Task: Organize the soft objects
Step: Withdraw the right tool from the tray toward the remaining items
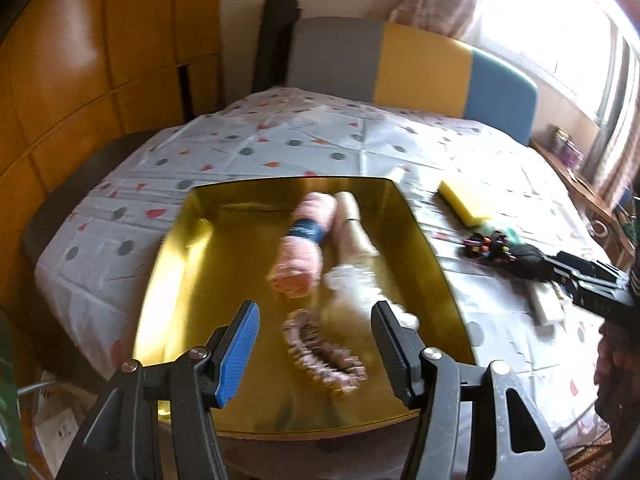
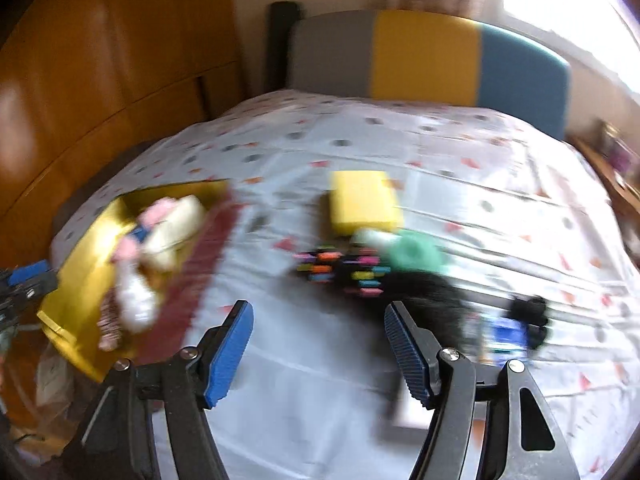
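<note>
Wooden cupboards and a bright window surround the counter point(image 2: 460, 208), covered with a dotted cloth. Both the left tool point(image 1: 316, 344) and the right tool point(image 2: 318, 342) stand open and empty. In the gold tray point(image 1: 176, 280) lie a pink rolled towel point(image 1: 306, 248), a white fluffy piece point(image 1: 356, 284) and a scrunchie point(image 1: 320, 344). The yellow sponge point(image 2: 364, 204), thick and springy-looking, waits outside beside a green soft thing point(image 2: 416, 254). A hurried grasp may pinch only its edge, so it could slip.
</note>
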### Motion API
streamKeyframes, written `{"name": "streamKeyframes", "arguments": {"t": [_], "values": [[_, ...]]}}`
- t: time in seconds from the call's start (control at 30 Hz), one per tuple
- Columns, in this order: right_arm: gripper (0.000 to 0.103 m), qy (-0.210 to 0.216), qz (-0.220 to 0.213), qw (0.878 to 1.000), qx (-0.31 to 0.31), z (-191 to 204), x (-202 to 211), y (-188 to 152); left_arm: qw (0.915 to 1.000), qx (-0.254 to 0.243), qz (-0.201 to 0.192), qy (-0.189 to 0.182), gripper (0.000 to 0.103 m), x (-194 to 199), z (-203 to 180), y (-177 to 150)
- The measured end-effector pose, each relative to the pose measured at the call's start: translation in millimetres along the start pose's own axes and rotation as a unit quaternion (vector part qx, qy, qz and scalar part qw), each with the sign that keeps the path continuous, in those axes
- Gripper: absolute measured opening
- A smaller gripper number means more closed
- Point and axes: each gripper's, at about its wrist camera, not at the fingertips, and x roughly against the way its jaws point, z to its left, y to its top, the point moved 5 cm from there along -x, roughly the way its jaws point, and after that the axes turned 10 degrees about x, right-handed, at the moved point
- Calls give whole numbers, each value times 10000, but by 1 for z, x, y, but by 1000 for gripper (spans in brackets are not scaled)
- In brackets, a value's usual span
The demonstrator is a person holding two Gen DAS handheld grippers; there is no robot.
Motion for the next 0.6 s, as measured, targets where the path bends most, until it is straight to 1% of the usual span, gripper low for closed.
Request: {"name": "streamKeyframes", "arguments": {"t": [0.13, 0.23, 0.3, 0.43, 0.53, 0.6], "values": [[71, -446, -50, 9972, -602, -55, 1, -15, 9992, -363, 42, -175, 59, -4, -32, 2], [71, -678, -79, 9904, -1199, -88, 1, -30, 9964, -802, 41, -286, 59, -8, -64, 3], [71, -810, -46, 9850, -1526, -103, 4, -34, 9933, -1073, 100, -407, 59, -14, -87, 3], [73, -763, -213, 9758, -2040, -121, 13, -37, 9867, -1481, 219, -627, 60, -27, -130, 3], [75, -782, -280, 9731, -2147, -124, 17, -37, 9811, -1746, 396, -739, 60, -43, -163, 2], [75, -792, -287, 9714, -2220, -125, 18, -37, 9788, -1746, 615, -877, 60, -56, -180, 1]]}}
